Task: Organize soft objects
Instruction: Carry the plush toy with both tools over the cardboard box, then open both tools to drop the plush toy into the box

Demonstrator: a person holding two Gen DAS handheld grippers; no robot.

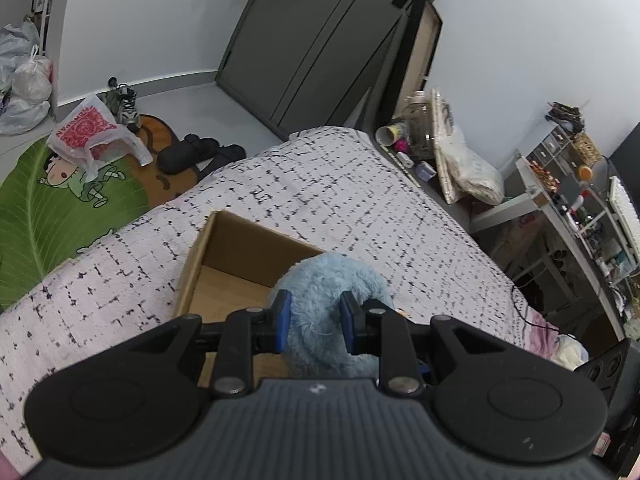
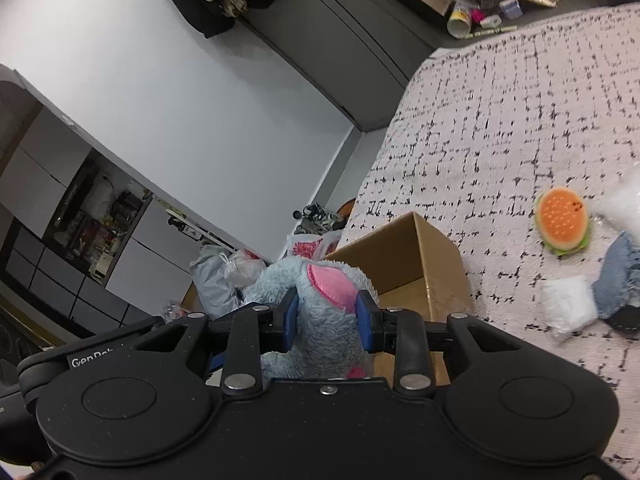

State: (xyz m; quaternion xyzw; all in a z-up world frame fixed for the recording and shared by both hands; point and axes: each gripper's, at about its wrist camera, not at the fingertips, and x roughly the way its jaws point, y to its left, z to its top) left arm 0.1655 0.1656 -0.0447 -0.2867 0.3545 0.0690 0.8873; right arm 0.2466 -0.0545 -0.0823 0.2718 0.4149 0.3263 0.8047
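A light blue plush toy [image 1: 332, 280] with pink patches [image 2: 332, 284] is held by both grippers over an open cardboard box [image 1: 236, 252] on the bed. My left gripper [image 1: 316, 312] is shut on a blue furry part of it. My right gripper [image 2: 328, 314] is shut on the part with the pink patch. The box also shows in the right wrist view [image 2: 416, 264]. A burger-shaped plush [image 2: 563, 222], a white soft packet [image 2: 570, 308] and a blue denim piece [image 2: 618, 276] lie on the bed to the right.
The bed has a white cover with black marks [image 1: 340, 184]. A green leaf rug [image 1: 52, 216], plastic bags [image 1: 92, 136] and shoes lie on the floor at left. A cluttered bedside stand [image 1: 424, 140] and desk [image 1: 560, 200] stand at right.
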